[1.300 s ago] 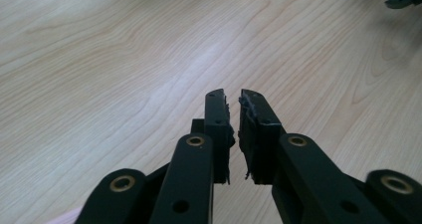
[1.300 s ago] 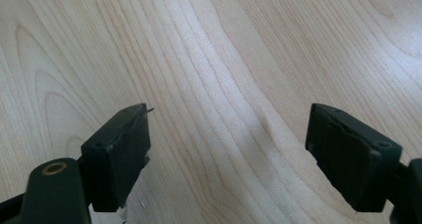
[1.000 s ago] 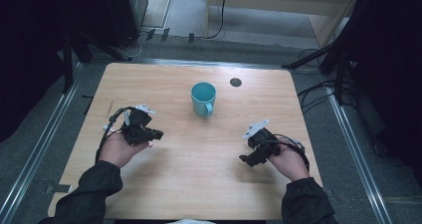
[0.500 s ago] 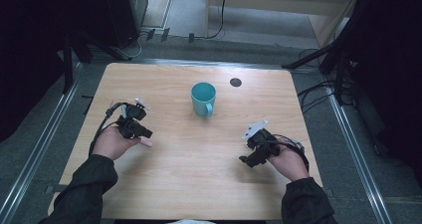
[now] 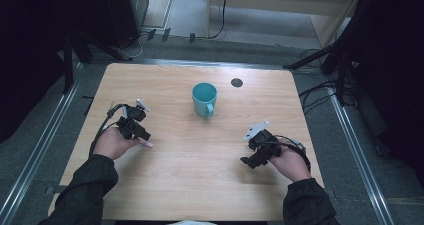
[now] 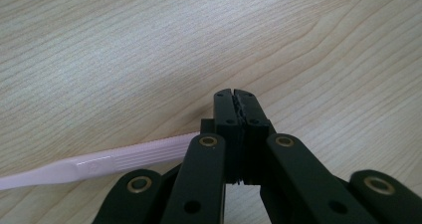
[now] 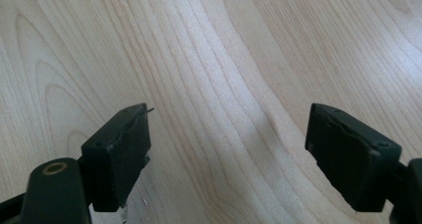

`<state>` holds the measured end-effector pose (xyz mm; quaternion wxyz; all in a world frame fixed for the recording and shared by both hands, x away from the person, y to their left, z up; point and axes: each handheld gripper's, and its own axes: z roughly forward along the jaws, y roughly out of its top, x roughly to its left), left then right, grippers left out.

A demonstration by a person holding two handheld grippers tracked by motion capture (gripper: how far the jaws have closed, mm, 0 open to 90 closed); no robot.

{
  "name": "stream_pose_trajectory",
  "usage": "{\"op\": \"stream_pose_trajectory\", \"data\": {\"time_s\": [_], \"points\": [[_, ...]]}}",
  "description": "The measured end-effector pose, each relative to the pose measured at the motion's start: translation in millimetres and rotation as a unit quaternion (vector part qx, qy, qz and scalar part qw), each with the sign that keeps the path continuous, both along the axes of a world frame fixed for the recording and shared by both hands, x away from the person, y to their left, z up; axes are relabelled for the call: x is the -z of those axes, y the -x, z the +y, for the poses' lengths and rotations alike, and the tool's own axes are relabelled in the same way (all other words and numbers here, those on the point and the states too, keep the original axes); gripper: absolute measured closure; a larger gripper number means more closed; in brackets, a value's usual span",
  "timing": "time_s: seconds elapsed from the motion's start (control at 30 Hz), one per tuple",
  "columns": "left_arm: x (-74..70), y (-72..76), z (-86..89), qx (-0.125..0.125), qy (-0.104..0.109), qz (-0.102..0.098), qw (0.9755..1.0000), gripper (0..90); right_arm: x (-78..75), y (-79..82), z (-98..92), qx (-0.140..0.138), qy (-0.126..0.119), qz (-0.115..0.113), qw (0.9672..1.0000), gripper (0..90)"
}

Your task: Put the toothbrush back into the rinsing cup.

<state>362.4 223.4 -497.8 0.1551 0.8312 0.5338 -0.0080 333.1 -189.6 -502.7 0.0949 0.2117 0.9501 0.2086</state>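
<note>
The left tool (image 5: 142, 135) has its jaws fully closed on a slim, pale pink plastic toothbrush handle (image 6: 99, 159), gripped low so the handle lies almost flat along the light wooden surface (image 5: 190, 185). At centre, a teal ceramic mug (image 5: 204, 99) stands upright, mouth open, well apart from both tools, probably the receptacle. The right tool (image 5: 250, 160) hovers over bare wood, jaws wide apart and empty.
</note>
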Motion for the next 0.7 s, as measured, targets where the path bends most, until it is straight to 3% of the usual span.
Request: {"op": "stream_pose_trajectory", "data": {"time_s": [0.7], "points": [[7.1,-4.3,-2.5,0.002,-0.013,0.023,0.9996,89.2,1.1,0.3,0.6,-0.003,0.004,0.003,1.0000,17.8]]}}
